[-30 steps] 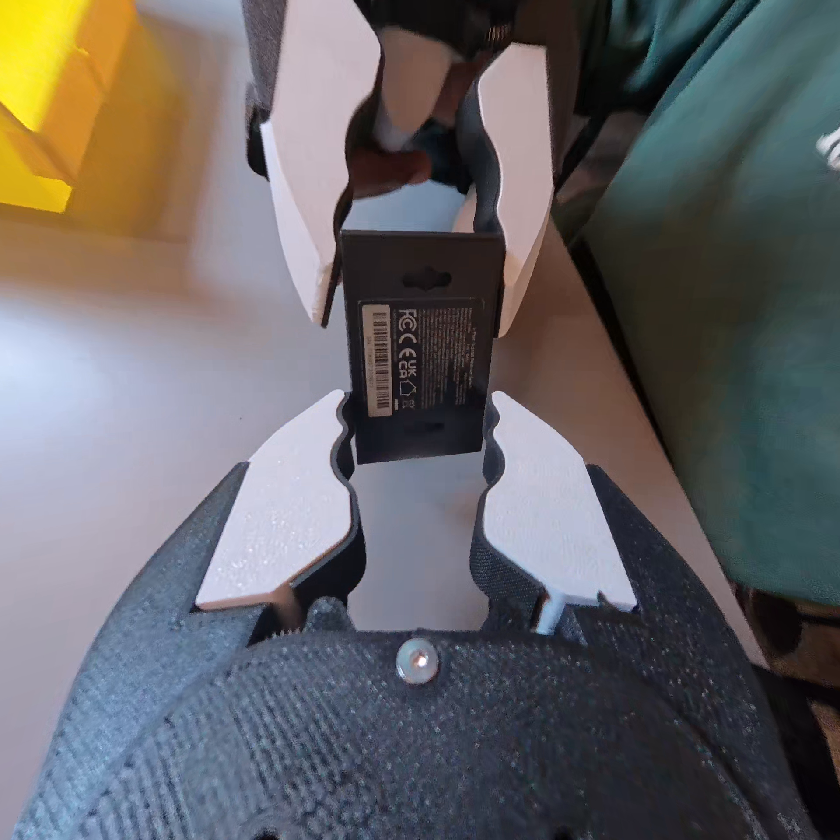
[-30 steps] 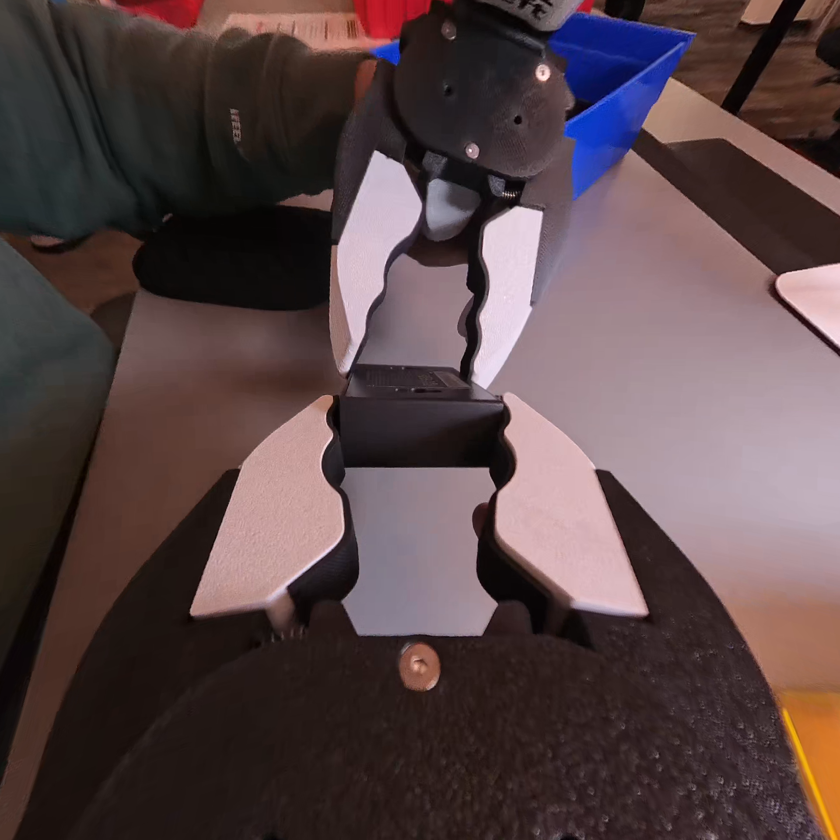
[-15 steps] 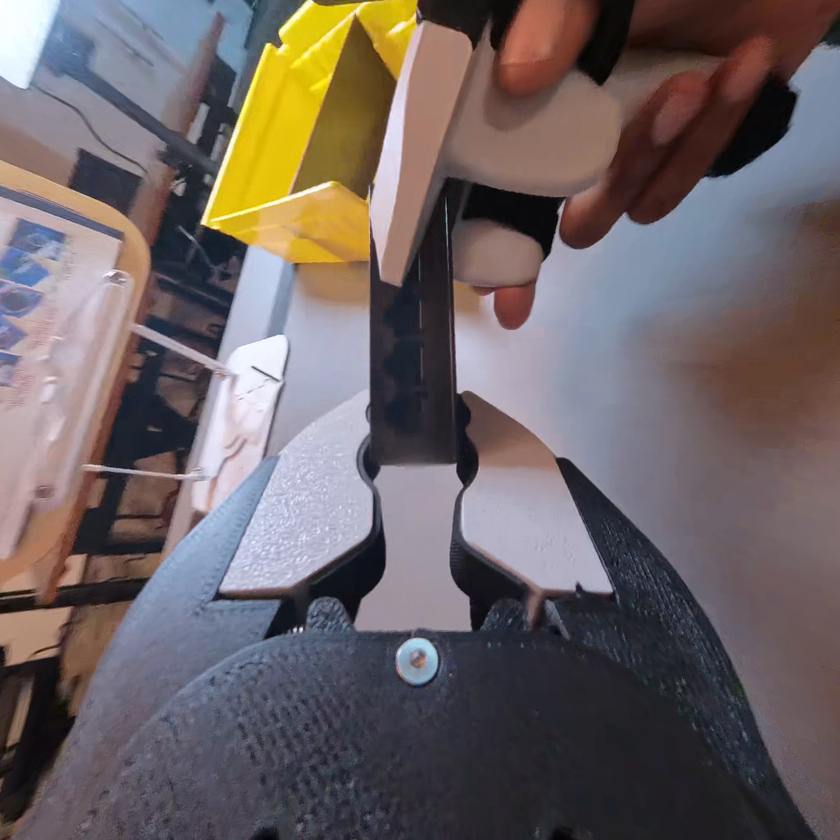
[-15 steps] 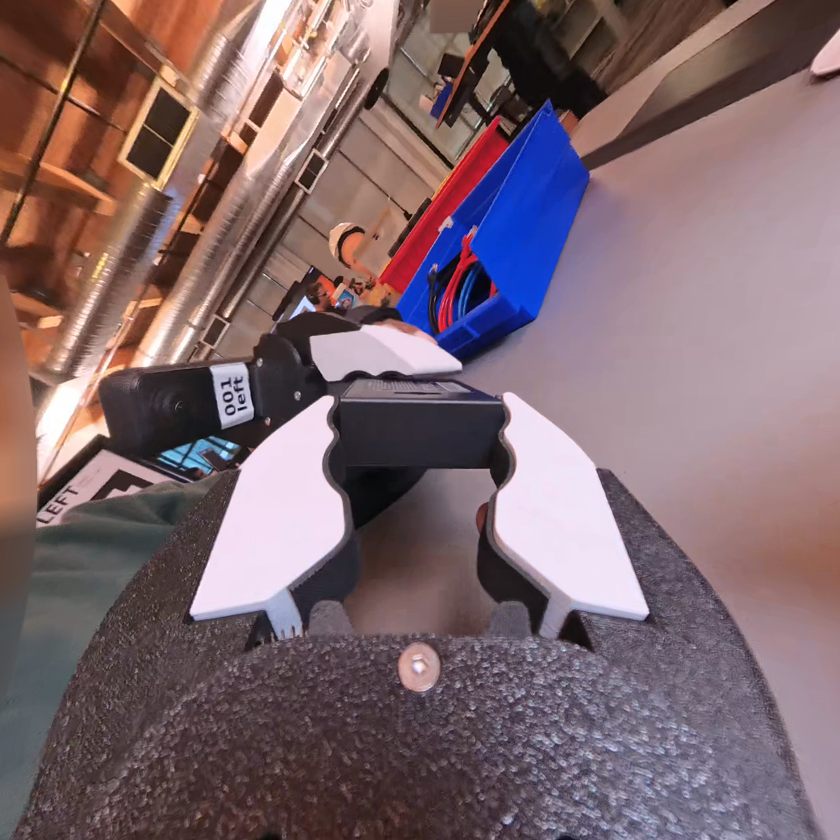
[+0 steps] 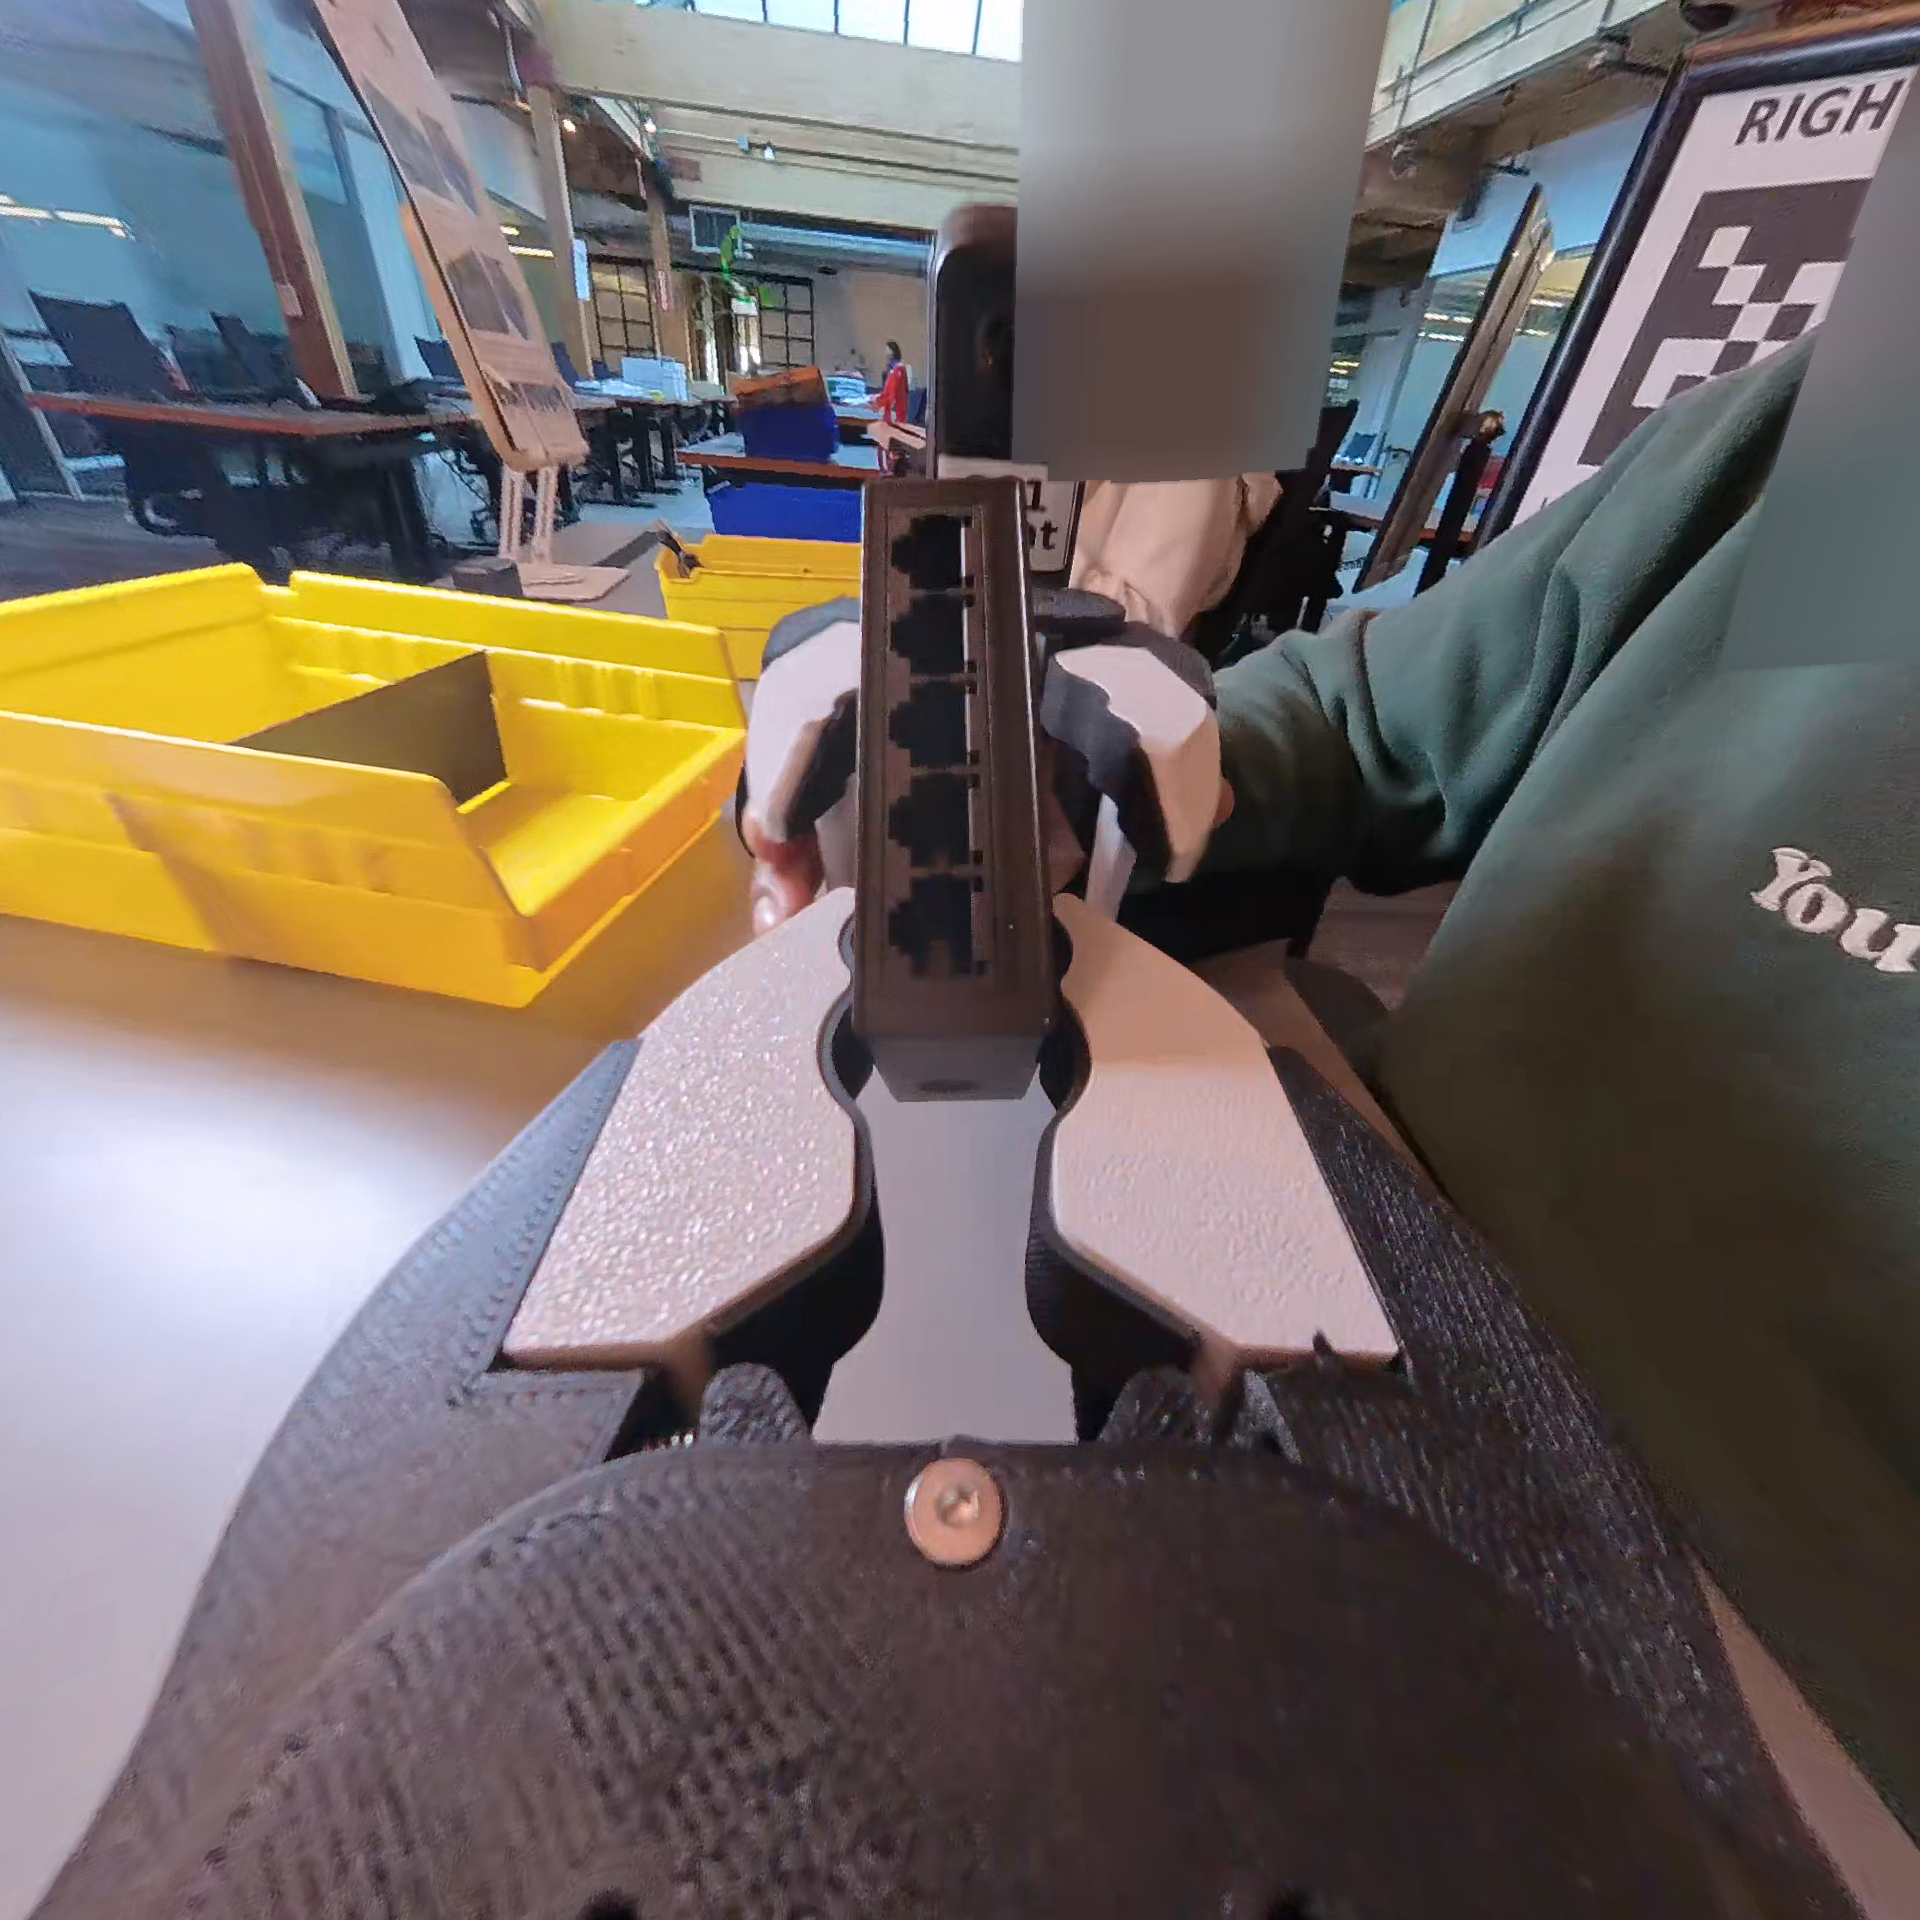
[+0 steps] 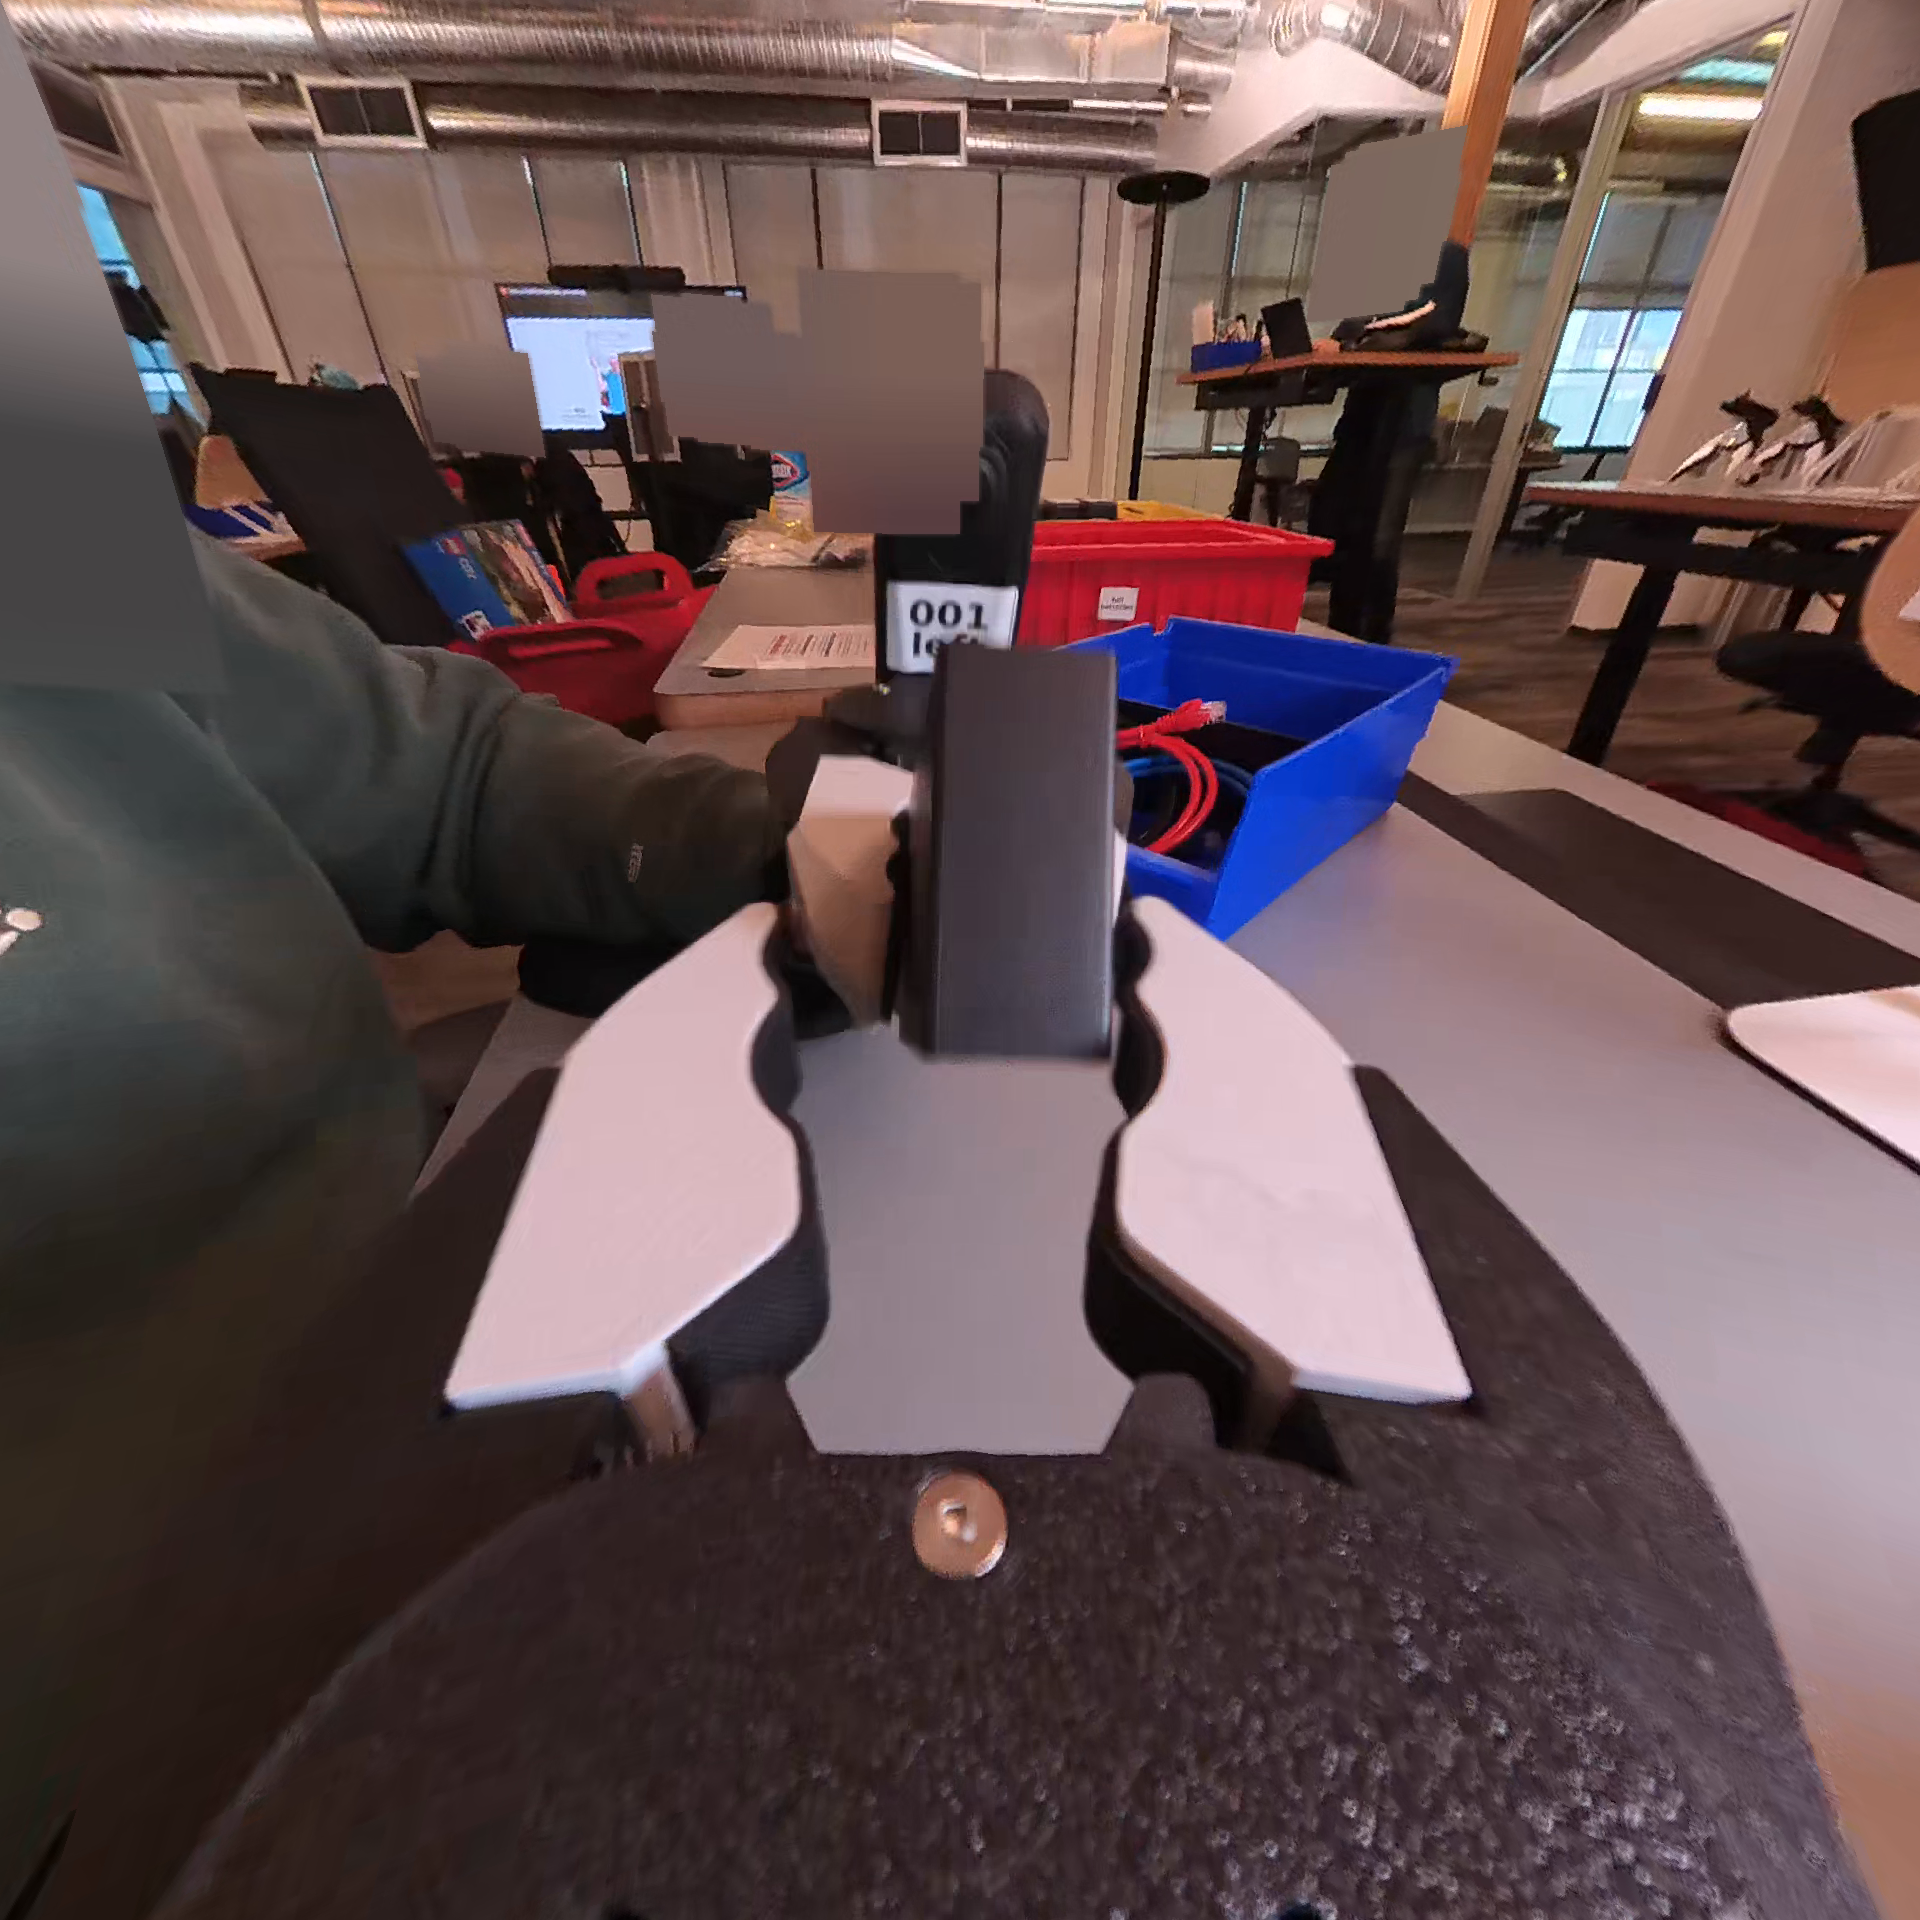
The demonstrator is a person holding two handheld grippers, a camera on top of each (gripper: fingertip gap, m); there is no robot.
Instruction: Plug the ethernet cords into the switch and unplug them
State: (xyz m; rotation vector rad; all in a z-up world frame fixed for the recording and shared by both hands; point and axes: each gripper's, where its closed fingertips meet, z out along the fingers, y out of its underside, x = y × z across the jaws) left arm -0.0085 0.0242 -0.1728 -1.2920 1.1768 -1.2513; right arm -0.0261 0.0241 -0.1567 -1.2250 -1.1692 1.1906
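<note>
The black switch stands upright above the table, its row of empty ports facing the left wrist camera. My left gripper is shut on its lower end, across the thin sides. My right gripper is open. Its jaws stand loosely around the switch's plain back, with a gap on the left side. In the left wrist view, the right gripper is behind the switch, a finger on each side. Red and blue ethernet cords lie coiled in the blue bin, none plugged in.
A yellow bin sits on the table at my left. A red bin is behind the blue one. A white board lies at the right table edge. The person's green sleeve reaches across the near side. Less than 4 cm separates the two grippers' tips.
Both grippers swung up from pointing down at the table to level. The switch went from flat to upright. The left gripper closed on its thin sides. The right gripper loosened its hold.
</note>
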